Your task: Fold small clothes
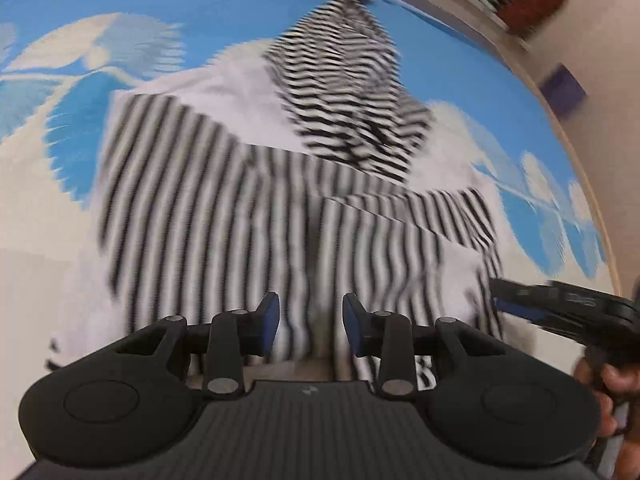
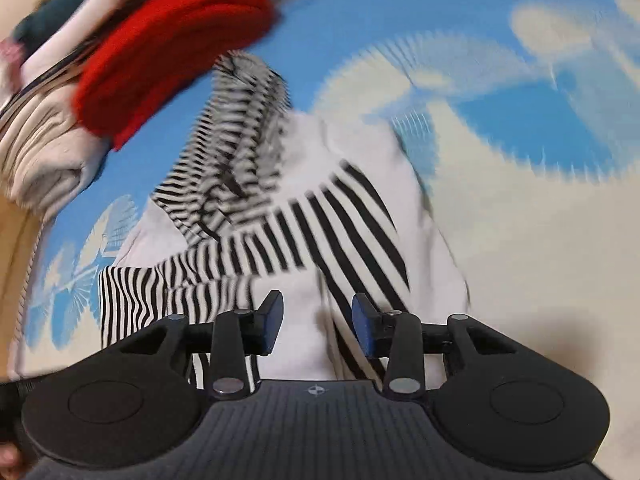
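While both views are blurred, the black-and-white striped garment (image 1: 248, 208) is plainly seen lying partly folded on the blue-and-white patterned cover (image 1: 224, 12), its striped hood (image 1: 352, 92) at the far end. Left gripper (image 1: 311, 322): jaws parted above the near edge of the garment, nothing between them. Right gripper (image 2: 318, 322): likewise released, jaws apart over white and striped cloth (no fabric pinched). A red folded item (image 2: 168, 52) sits on a pile of other clothes (image 2: 48, 148) beyond the hood. A hand (image 1: 612, 392) shows at the left view's right edge.
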Demonstrator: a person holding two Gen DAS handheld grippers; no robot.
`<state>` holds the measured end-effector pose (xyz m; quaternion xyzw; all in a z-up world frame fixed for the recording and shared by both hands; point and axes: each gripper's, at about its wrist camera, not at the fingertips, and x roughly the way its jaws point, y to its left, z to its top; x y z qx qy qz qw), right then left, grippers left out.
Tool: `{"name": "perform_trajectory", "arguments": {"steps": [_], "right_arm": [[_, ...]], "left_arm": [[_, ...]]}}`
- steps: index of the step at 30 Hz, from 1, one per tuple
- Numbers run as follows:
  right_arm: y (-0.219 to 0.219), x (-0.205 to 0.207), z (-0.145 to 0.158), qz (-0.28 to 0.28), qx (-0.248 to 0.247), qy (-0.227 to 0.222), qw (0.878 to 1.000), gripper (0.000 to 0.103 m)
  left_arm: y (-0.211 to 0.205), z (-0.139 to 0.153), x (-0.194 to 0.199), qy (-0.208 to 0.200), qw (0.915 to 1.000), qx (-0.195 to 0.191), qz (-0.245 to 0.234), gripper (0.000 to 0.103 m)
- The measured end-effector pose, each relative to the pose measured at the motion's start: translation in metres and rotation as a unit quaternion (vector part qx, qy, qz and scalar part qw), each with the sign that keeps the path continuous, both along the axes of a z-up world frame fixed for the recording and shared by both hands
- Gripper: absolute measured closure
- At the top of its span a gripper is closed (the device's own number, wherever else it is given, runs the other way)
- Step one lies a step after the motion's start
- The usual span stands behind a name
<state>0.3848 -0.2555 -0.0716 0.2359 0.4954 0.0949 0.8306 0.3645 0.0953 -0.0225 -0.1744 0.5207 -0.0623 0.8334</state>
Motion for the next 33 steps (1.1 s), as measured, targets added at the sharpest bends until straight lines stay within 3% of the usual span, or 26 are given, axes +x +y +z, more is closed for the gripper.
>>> {"name": "perform_trajectory", "arguments": {"steps": [7,8,9,11,14,17,20,21,22,23,25,26,28,29,30,33], "right_arm": [[0.011,0.002,-0.035,0.027,0.007,0.070,0.997,0.066],[0.012,0.001,-0.036,0.026,0.004,0.069,0.997,0.073],[0.011,0.007,-0.036,0.028,0.010,0.066,0.997,0.101],[0.012,0.006,-0.029,0.027,0.051,0.048,0.997,0.100],[0.008,0.003,-0.007,0.030,0.150,-0.007,0.988,0.101],[0.012,0.001,0.009,0.051,0.234,-0.037,0.970,0.101],[0.023,-0.001,0.017,0.076,0.268,-0.056,0.959,0.101],[0.027,-0.001,0.018,0.088,0.278,-0.062,0.955,0.101],[0.029,-0.003,0.022,0.098,0.284,-0.067,0.951,0.101],[0.031,-0.004,0.026,0.110,0.288,-0.075,0.948,0.101],[0.033,-0.002,0.034,0.122,0.275,-0.090,0.949,0.096],[0.030,-0.004,0.040,0.116,0.256,-0.108,0.954,0.096],[0.022,-0.004,0.046,0.079,0.222,-0.134,0.963,0.089],[0.019,-0.003,0.044,0.059,0.208,-0.129,0.968,0.087],[0.016,0.000,0.041,0.038,0.186,-0.110,0.976,0.086],[0.013,0.002,0.017,-0.033,0.069,-0.004,0.997,0.082]], "left_arm": [[-0.029,0.001,-0.002,-0.017,0.9981,-0.027,-0.053,0.065],[-0.033,0.001,-0.003,-0.020,0.9974,-0.027,-0.064,0.065],[-0.038,0.000,-0.004,-0.022,0.9964,-0.027,-0.078,0.065],[-0.049,0.001,-0.006,-0.030,0.9941,-0.026,-0.101,0.064],[-0.061,0.006,-0.011,-0.051,0.9907,-0.031,-0.122,0.049],[-0.070,0.012,-0.014,-0.073,0.9874,-0.036,-0.135,0.046],[-0.076,0.014,-0.014,-0.089,0.9879,-0.014,-0.126,0.050],[-0.074,0.014,-0.013,-0.092,0.9889,-0.003,-0.117,0.057],[-0.072,0.014,-0.012,-0.094,0.9901,0.009,-0.104,0.079],[-0.065,0.014,-0.010,-0.091,0.9924,0.024,-0.080,0.084],[-0.043,0.016,-0.007,-0.081,0.9954,0.050,0.004,0.084],[-0.028,0.018,-0.007,-0.078,0.9928,0.066,0.061,0.084],[0.009,0.020,-0.015,-0.069,0.9711,0.105,0.203,0.080],[0.023,0.018,-0.018,-0.056,0.9624,0.107,0.243,0.074],[0.037,0.013,-0.020,-0.038,0.9567,0.093,0.273,0.073],[0.056,-0.004,-0.021,0.010,0.9513,0.042,0.305,0.072]]}}
